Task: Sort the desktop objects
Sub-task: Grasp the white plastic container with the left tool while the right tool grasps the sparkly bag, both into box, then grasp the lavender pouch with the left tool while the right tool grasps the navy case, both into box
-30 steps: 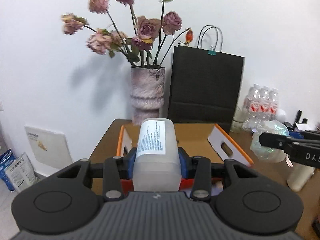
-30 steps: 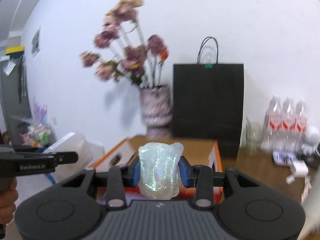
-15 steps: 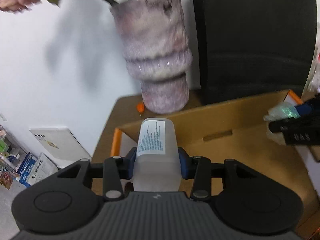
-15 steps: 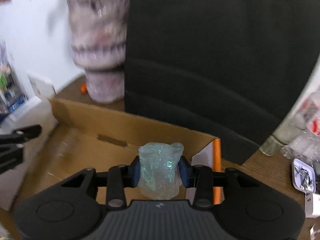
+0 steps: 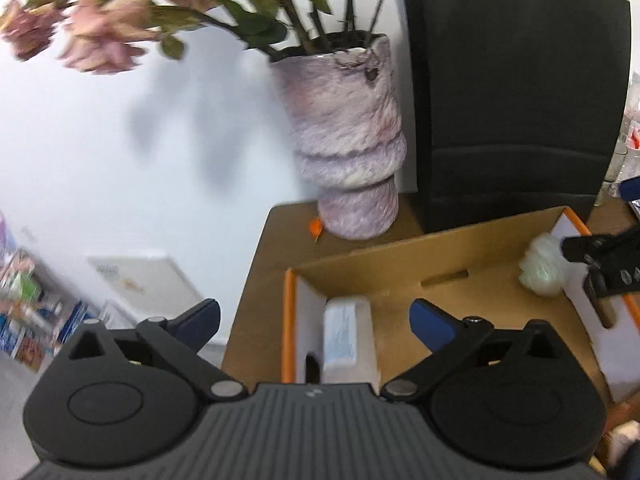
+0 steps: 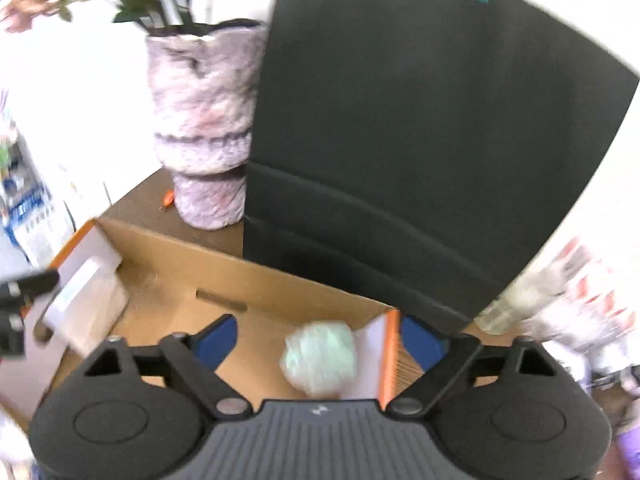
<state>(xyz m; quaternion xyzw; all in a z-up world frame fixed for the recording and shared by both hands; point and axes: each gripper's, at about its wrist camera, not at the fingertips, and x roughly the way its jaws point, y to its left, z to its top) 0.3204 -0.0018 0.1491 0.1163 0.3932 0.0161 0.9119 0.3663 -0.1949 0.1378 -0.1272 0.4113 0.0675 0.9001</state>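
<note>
The white bottle (image 5: 347, 334), its label print blurred past reading, lies in the cardboard box (image 5: 400, 276); both the left gripper (image 5: 314, 320) and the right gripper (image 6: 318, 334) have just sprung wide, empty, with the crumpled wrap (image 6: 320, 356) loose below.

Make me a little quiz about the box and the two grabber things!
1. True or false: the left gripper squeezes the white bottle.
2. Where is the crumpled plastic ball? A) in the cardboard box B) in the vase C) on the floor
3. What colour is the paper bag behind the box?

Key: 1 false, its fingers have just opened and the bottle lies in the box. 2 A, below the open right gripper. 3 black.
</note>
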